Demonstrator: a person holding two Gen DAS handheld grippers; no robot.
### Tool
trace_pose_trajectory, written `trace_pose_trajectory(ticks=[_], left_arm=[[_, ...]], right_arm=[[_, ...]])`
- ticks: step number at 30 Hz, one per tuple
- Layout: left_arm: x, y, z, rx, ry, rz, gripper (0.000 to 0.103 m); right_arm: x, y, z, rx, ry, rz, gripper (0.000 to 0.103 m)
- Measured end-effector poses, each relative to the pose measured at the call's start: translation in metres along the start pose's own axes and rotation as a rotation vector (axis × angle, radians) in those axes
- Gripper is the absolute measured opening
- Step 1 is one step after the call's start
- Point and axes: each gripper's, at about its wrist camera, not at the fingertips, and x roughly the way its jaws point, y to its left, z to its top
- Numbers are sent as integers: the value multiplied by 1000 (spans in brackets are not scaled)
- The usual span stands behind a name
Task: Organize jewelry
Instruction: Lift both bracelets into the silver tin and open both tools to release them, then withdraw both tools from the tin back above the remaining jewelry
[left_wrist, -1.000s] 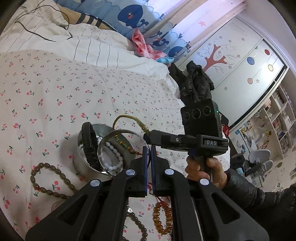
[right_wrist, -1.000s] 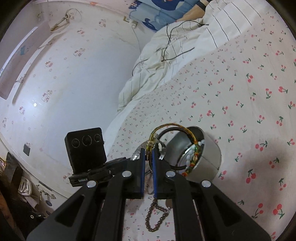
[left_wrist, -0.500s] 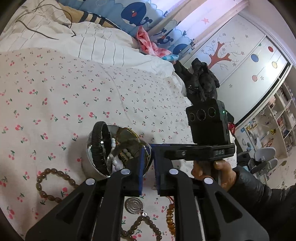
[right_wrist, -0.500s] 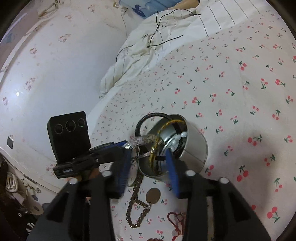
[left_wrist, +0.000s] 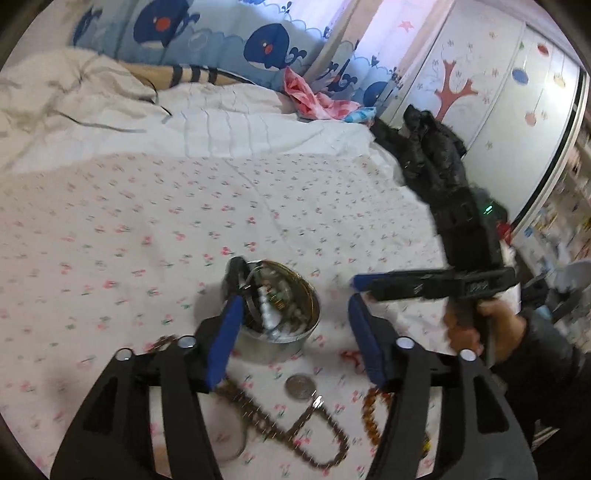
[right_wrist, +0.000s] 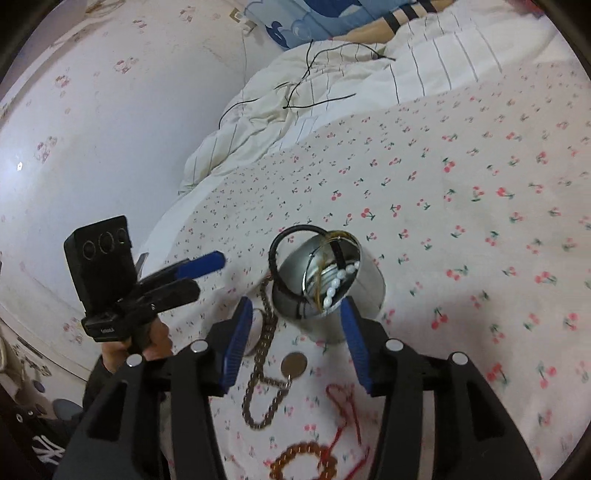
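Observation:
A round metal tin (left_wrist: 295, 332) (right_wrist: 365, 291) stands on the cherry-print sheet. It holds white beads (right_wrist: 340, 280) and a gold cord bracelet (right_wrist: 336, 236), and a black bangle (right_wrist: 291, 236) leans on its rim. My left gripper (left_wrist: 293, 306) (right_wrist: 207, 273) hovers just short of the tin with its jaws opening and nothing gripped between them. My right gripper (right_wrist: 295, 312) (left_wrist: 364, 286) does the same from the other side, also empty. Near the fingers lie a coin pendant (left_wrist: 301, 386) (right_wrist: 293, 363) on a bead chain, amber beads (left_wrist: 373, 413) (right_wrist: 306, 458) and a red cord (right_wrist: 343, 398).
A rumpled striped duvet (left_wrist: 229, 122) (right_wrist: 332, 92) with a black cable (right_wrist: 314, 92) lies at the far end of the bed. A black jacket (left_wrist: 432, 155) hangs off the bed's right edge by a wardrobe (left_wrist: 498, 81). A wall (right_wrist: 92, 129) borders the other side.
Both grippers were shut on the gold cord bracelet above the tin. They have opened, the cord now lies in the tin, and both have pulled back and up.

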Motion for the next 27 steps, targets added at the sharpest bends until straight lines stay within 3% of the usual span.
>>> trace_pose_trajectory(ticks=[5, 9, 13, 21, 27], left_arm=[[-29, -5, -25, 50, 13, 130, 74], [-42, -8, -45, 95, 30, 248, 76], [-47, -15, -61, 114, 35, 339, 76], [-40, -27, -75, 142, 73, 454, 76], [-41, -24, -78, 144, 79, 487, 76]], right_arm=[[-22, 18, -23, -53, 0, -63, 55], [-27, 38, -49, -145, 32, -132, 57], [-23, 52, -71, -192, 50, -142, 57], [-6, 61, -82, -243, 76, -163, 57], [1, 52, -86, -229, 99, -177, 57]])
